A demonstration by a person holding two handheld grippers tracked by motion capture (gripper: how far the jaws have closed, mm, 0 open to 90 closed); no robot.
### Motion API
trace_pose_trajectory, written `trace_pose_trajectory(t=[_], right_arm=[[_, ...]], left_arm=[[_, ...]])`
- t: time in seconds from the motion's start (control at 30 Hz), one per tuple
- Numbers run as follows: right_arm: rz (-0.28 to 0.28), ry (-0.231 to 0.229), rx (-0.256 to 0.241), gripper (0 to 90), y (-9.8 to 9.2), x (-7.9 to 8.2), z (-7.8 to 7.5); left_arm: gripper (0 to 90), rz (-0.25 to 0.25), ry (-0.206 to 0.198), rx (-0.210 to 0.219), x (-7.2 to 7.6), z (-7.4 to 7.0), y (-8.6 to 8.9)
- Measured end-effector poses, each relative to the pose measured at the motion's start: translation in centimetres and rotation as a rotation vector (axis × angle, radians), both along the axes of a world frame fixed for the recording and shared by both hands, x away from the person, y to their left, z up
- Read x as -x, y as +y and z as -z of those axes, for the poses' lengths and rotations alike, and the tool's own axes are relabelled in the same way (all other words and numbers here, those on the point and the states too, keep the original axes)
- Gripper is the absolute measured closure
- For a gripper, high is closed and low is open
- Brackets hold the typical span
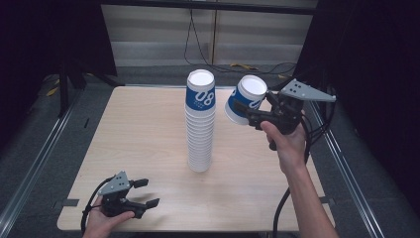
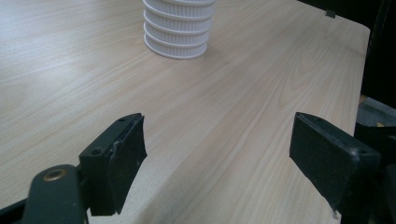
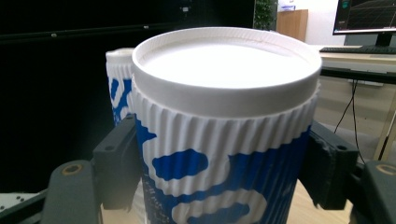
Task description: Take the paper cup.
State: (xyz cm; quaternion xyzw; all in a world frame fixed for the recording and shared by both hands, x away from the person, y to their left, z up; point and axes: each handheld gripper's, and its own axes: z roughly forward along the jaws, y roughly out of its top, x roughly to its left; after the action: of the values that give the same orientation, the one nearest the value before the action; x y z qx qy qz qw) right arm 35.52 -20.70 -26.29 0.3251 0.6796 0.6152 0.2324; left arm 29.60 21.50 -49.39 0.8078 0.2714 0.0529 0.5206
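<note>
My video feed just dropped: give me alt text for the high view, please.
The right gripper holds a blue-and-white paper cup, tilted, in the air just right of a tall stack of upside-down cups standing mid-table. The left gripper rests open near the front left edge of the wooden table.

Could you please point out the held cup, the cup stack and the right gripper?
held cup [image 1: 246,98]: high view, blue band.
cup stack [image 1: 200,130]: high view, ribbed middle.
right gripper [image 3: 224,172]: right gripper view, midway between its jaws.
</note>
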Motion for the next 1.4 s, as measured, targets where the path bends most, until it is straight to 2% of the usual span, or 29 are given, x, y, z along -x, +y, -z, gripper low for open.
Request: trace_pose_trajectory(t=[0.2, 0.23, 0.33, 0.4, 0.43, 0.57, 0.67, 0.9, 0.97, 1.13, 1.23, 1.4], right_arm=[[-0.009, 0.016, -0.01, 25.3, -0.2, 0.8, 1.4], [-0.012, 0.022, -0.006, 25.2, -0.1, 1.0, 2.0], [-0.018, 0.029, 0.004, 25.2, 0.0, 1.1, 2.5], [-0.022, 0.029, -0.01, 25.2, 0.0, 1.4, 2.9], [-0.028, 0.033, -0.013, 25.2, 0.0, 1.7, 3.4], [-0.034, 0.046, -0.009, 25.2, 0.2, 2.1, 4.2], [-0.049, 0.058, -0.01, 25.2, 0.5, 2.4, 5.0], [-0.081, 0.087, -0.003, 25.2, 1.5, 3.1, 7.3], [-0.084, 0.096, 0.001, 25.2, 1.7, 3.2, 7.8], [-0.088, 0.107, 0.001, 25.2, 1.8, 3.4, 8.7], [-0.088, 0.118, -0.015, 25.2, 1.7, 3.5, 9.7], [-0.11, 0.125, -0.032, 25.2, 1.6, 3.8, 10.7]], left_arm=[[18.4, 0.012, -0.013, 0.01, 0.2, -0.4, -0.2], [18.4, 0.015, -0.014, 0.018, 0.1, -0.6, -0.3], [18.4, 0.015, -0.013, 0.026, 0.1, -0.9, -0.3], [18.2, 0.015, -0.03, 0.035, 0.1, -1.2, -0.2], [18.4, 0.007, -0.053, 0.03, 0.2, -1.5, -0.2], [19.2, 0.005, -0.062, 0.031, 0.0, -1.9, -0.3], [19.2, 0.011, -0.068, 0.036, -0.1, -2.3, -0.7], [16.3, 0.034, -0.051, 0.035, -0.4, -2.9, -1.9], [16.3, 0.034, -0.06, 0.053, -0.6, -3.0, -2.1], [16.3, 0.046, -0.08, 0.049, -0.9, -3.6, -2.8], [16.2, 0.032, -0.092, 0.078, -1.2, -4.1, -3.4], [16.2, 0.042, -0.092, 0.063, -1.4, -4.1, -4.2]])
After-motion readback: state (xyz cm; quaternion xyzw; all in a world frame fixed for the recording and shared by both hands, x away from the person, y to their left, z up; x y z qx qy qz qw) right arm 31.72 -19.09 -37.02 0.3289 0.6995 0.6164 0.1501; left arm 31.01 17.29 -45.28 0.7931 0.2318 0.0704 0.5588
